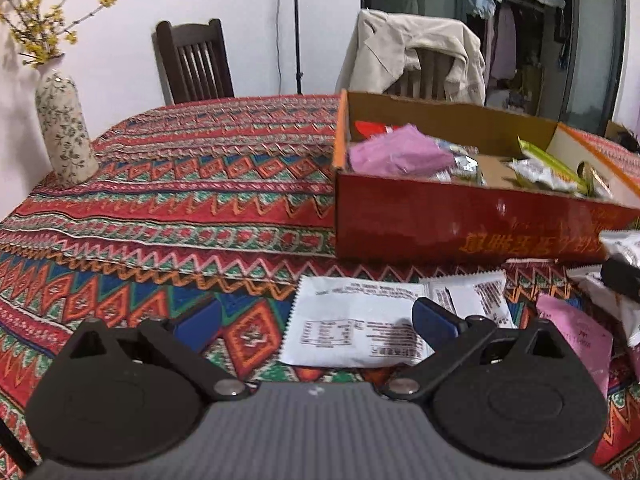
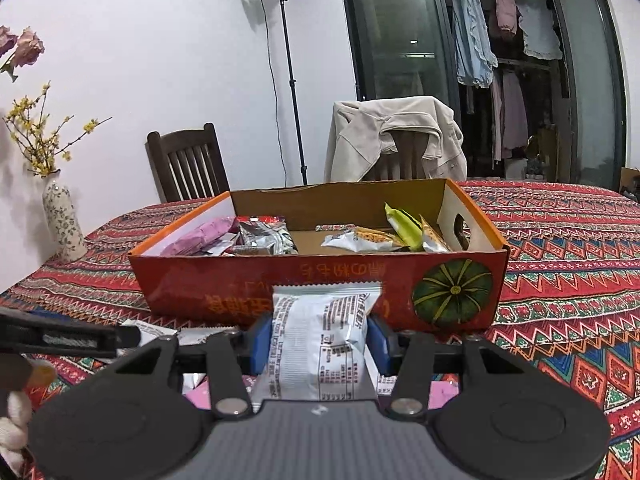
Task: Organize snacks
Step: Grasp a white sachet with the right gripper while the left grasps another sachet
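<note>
A red cardboard box point(image 2: 248, 292) with a pumpkin picture stands on the patterned tablecloth and holds several snack packets, among them a purple one point(image 2: 202, 236) and a green one point(image 2: 402, 222). The box also shows in the left wrist view point(image 1: 440, 224). My right gripper point(image 2: 320, 338) is shut on a white snack packet point(image 2: 320, 332), held just in front of the box's near wall. My left gripper point(image 1: 316, 320) is open and empty, low over a flat white packet point(image 1: 352, 328) on the cloth. A pink packet point(image 1: 580, 336) lies to its right.
A flowered vase point(image 1: 64, 132) with yellow twigs stands at the table's far left. Two chairs stand behind the table, one dark wood point(image 2: 186, 164), one draped with a beige jacket point(image 2: 396, 136). A light stand point(image 2: 288, 80) is by the wall.
</note>
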`<state>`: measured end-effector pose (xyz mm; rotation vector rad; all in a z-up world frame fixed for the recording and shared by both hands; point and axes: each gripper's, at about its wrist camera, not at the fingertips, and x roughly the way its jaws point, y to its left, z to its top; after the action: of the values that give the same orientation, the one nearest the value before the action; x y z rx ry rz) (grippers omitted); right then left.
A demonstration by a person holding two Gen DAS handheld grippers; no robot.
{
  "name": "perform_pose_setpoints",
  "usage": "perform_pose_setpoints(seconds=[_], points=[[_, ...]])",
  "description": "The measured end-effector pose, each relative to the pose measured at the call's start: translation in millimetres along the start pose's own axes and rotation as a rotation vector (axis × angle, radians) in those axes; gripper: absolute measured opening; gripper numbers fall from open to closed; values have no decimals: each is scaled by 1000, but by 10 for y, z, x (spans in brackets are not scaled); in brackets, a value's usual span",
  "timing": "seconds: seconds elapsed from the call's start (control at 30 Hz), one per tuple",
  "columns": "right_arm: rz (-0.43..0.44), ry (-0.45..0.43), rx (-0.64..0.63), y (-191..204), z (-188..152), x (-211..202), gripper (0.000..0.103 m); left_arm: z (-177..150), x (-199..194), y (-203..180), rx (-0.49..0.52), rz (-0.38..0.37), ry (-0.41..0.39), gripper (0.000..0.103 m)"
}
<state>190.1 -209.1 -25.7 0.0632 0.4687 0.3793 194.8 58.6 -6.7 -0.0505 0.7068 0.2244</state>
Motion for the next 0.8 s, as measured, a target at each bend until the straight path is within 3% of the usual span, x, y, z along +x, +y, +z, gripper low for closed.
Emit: perform_pose_setpoints(seconds=[0.37,0.67,0.73,0.8], points=[[-7,4,-15,43,-19,-13,49,-4,138,-32,-2,-47,43,103],[-15,13,-21,56,-16,11,50,-45,131,-84,24,-68,25,102],[-16,14,-21,55,-16,12,50,-52,118,-87,26,-77,19,98],[-18,15,-20,57,-16,16,50,-72,80,-114,40,-95,2,83]])
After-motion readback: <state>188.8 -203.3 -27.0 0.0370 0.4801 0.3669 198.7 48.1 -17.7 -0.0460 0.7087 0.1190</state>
